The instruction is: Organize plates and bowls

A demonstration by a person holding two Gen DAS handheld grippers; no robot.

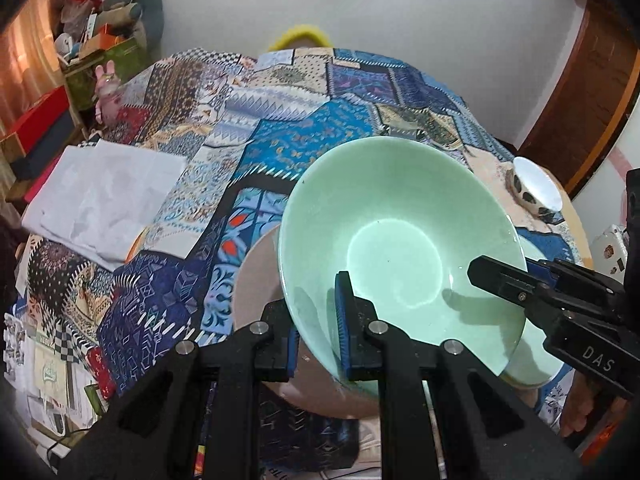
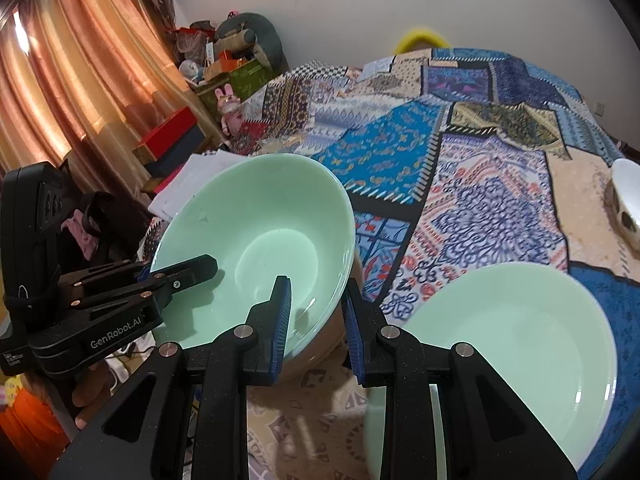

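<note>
Your room is evenly and moderately lit, with warm daylight glowing through the orange curtains [image 2: 80, 80] up and left of the right claw [image 2: 316, 328]. Soft glare rings the green bowl [image 1: 400, 240], where the claw tips cast faint shadows (both views). Fisheye bending darkens your corners; the far wall looks slightly soft.

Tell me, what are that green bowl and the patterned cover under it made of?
The green bowl looks like glazed ceramic or milk glass: smooth, opaque, with bright highlights along its rim and well. The patchwork cover looks like printed woven fabric: matte, with soft folds.
</note>
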